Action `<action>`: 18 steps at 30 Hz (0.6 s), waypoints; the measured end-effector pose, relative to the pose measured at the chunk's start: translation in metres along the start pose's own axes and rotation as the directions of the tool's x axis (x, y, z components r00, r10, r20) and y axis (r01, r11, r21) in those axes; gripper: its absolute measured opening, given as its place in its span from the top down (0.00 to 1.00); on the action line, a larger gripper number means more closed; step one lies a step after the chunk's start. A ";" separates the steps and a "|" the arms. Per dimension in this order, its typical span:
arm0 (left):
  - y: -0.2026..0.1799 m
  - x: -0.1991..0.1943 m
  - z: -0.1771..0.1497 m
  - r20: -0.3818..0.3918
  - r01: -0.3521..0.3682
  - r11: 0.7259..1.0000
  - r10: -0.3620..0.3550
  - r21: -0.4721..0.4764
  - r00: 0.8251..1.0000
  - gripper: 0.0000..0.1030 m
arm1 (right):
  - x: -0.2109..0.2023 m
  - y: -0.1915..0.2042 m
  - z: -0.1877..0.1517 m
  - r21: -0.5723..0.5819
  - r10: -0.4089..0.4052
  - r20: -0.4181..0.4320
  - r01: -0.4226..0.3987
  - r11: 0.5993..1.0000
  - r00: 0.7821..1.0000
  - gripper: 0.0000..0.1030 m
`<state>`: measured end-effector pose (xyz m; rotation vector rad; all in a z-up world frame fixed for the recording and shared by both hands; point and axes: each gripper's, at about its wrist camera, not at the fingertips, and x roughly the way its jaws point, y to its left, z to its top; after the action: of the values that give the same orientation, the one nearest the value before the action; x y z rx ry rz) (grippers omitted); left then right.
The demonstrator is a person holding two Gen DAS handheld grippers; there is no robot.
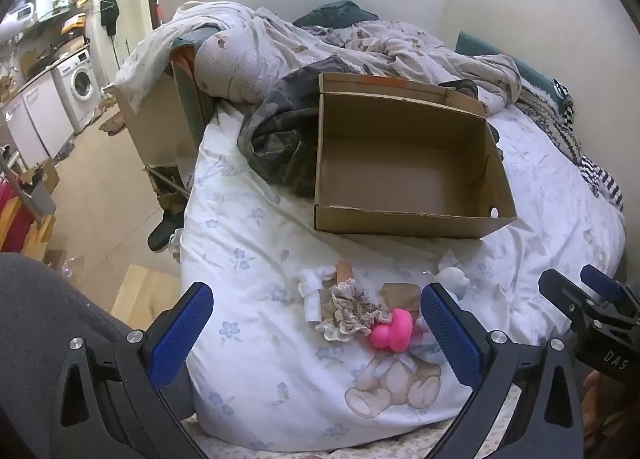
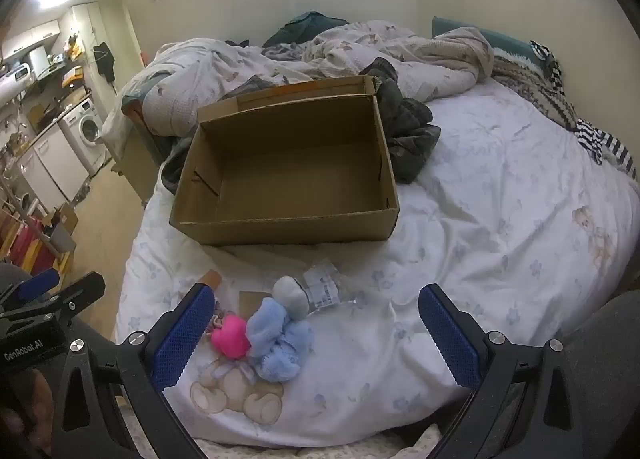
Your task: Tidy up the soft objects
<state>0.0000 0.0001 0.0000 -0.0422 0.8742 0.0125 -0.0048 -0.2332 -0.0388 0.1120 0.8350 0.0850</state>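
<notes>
An open cardboard box sits empty on the bed; it also shows in the right wrist view. In front of it lies a small pile: a pink squishy toy, a frilly beige scrunchie, a white cloth piece, and fluffy blue scrunchies. My left gripper is open above the pile. My right gripper is open, with the blue scrunchies and pink toy between its fingers' span. Each gripper shows at the other view's edge.
A dark camouflage garment lies behind and left of the box. Rumpled bedding covers the bed's far side. A clear plastic wrapper lies by the scrunchies. The bed's left edge drops to the floor.
</notes>
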 end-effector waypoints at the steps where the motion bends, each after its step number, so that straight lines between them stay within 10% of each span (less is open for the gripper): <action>1: 0.000 0.000 0.000 0.004 0.000 1.000 0.000 -0.003 1.000 0.00 | 0.000 0.000 0.000 -0.001 -0.002 -0.003 0.002 1.000 1.000 0.00; 18: 0.006 0.001 -0.004 -0.004 -0.002 1.000 0.002 -0.009 1.000 0.00 | 0.000 -0.002 0.002 -0.002 -0.001 -0.005 0.001 1.000 1.000 0.00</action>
<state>-0.0024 0.0056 -0.0034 -0.0501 0.8777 0.0182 -0.0031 -0.2357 -0.0375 0.1098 0.8404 0.0849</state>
